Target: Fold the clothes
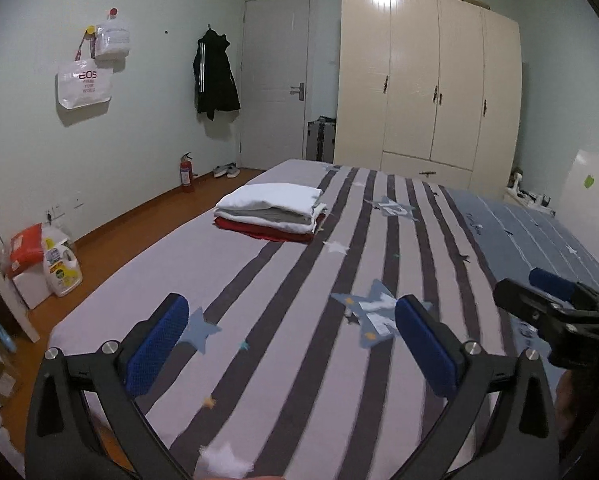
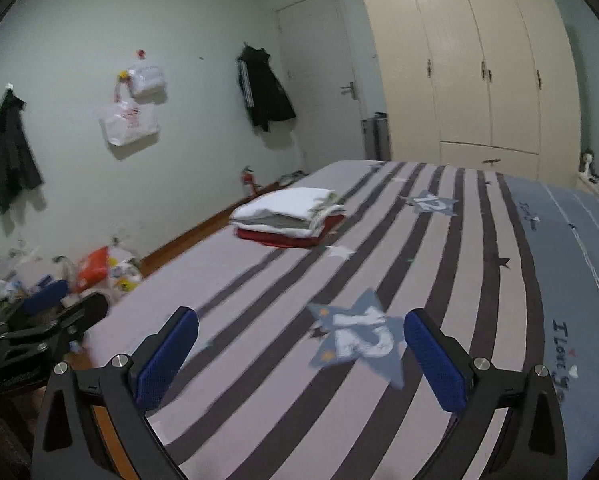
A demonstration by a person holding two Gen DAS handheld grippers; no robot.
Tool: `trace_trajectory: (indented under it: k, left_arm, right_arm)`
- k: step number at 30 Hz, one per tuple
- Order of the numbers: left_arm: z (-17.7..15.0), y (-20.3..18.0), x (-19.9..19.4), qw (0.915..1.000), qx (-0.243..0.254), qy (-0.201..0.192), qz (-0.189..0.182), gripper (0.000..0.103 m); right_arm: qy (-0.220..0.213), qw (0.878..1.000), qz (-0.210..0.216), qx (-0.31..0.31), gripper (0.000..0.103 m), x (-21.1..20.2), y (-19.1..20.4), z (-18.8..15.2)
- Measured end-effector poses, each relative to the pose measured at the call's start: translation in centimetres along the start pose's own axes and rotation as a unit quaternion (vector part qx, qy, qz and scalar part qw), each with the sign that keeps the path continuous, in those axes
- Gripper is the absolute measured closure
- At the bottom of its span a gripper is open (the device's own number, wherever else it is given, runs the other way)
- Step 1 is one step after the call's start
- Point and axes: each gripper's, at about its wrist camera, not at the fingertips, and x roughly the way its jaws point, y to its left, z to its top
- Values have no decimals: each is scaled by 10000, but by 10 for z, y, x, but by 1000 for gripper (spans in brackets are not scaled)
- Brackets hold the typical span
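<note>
A stack of folded clothes (image 1: 273,212), white on top, grey in the middle, red at the bottom, lies on the striped bed (image 1: 259,320) toward its far left side. It also shows in the right wrist view (image 2: 289,218). My left gripper (image 1: 291,328) is open and empty above the near part of the bed. My right gripper (image 2: 301,344) is open and empty, also over the near part of the bed. The right gripper shows at the right edge of the left wrist view (image 1: 555,304). The left gripper shows at the left edge of the right wrist view (image 2: 51,308).
A cream wardrobe (image 1: 427,88) stands beyond the bed, next to a white door (image 1: 277,80). A black jacket (image 1: 215,76) and bags (image 1: 85,84) hang on the left wall. Detergent bottles (image 1: 61,268) and a fire extinguisher (image 1: 186,172) stand on the wooden floor at left.
</note>
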Motion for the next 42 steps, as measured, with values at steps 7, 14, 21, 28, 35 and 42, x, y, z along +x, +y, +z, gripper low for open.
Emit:
trace_trajectory:
  k: [7, 14, 21, 28, 35, 42]
  left_arm:
    - [15, -10, -86, 9995, -96, -298, -48, 1]
    - [18, -20, -124, 9994, -100, -343, -42, 1]
    - [20, -23, -133, 9991, -83, -409, 1, 1]
    - [21, -19, -132, 9989, -86, -449, 59, 1]
    - [21, -17, -133, 9988, -92, -463, 114, 1]
    - [21, -15, -135, 9985, -99, -502, 191, 1]
  right_arm:
    - [-110, 9999, 35, -18, 1, -86, 23, 10]
    - [-216, 9997, -28, -145, 1, -123, 39, 17]
    - [-267, 9995, 91, -164, 1, -126, 42, 17]
    - [-297, 9992, 125, -217, 1, -125, 43, 19]
    - [-317, 9990, 159, -264, 1, -125, 45, 20]
    - [-305, 9990, 148, -281, 1, -123, 46, 19]
